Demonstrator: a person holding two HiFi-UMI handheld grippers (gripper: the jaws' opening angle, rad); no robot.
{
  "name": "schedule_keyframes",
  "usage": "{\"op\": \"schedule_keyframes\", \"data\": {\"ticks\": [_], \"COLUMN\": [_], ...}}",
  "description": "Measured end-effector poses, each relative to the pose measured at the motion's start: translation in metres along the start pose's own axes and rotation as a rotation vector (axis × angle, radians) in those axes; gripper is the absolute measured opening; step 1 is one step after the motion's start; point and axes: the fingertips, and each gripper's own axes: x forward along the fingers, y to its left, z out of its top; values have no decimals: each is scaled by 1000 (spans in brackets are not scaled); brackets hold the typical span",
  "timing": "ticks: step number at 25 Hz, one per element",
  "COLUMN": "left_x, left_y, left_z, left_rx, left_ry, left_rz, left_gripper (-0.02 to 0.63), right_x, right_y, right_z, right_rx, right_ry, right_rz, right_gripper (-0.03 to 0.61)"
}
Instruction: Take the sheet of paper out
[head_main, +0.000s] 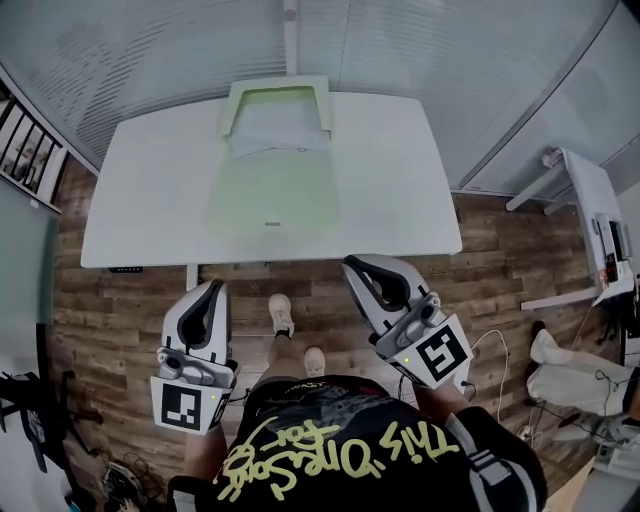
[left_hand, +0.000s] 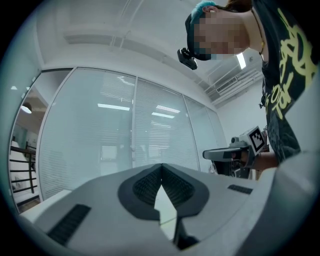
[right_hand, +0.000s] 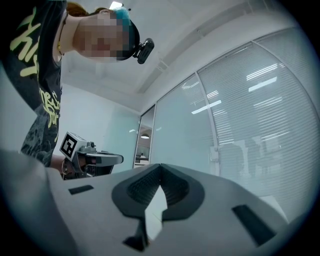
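We are holding the left gripper (head_main: 214, 290) and right gripper (head_main: 354, 266) clenched, empty, before the white table (head_main: 400, 200) with its pale green folder (head_main: 275, 190).

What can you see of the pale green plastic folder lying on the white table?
The pale green plastic folder lies flat at the far middle of the white table. Its far end is a thicker, opaque green frame reaching the table's edge; a white sheet of paper shows just inside it. The nearer part looks thin and see-through, tinting the tabletop green. Apart from the paper, only the table touches it.
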Motion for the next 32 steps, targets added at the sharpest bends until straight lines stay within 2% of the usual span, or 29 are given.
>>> {"op": "schedule_keyframes", "data": {"ticks": [18,32], "left_x": [58,113], "left_y": [43,86], "left_z": [-5,-17], "left_rx": [6,-30], "left_ry": [-50,-34], "left_rz": [-70,-85], "left_gripper": [5,5], "right_x": [45,91], "right_y": [-37,-76], "right_z": [-13,-22], "right_rx": [-27,-26], "right_ry": [8,27], "right_rz": [-57,-89], "right_gripper": [8,7]}}
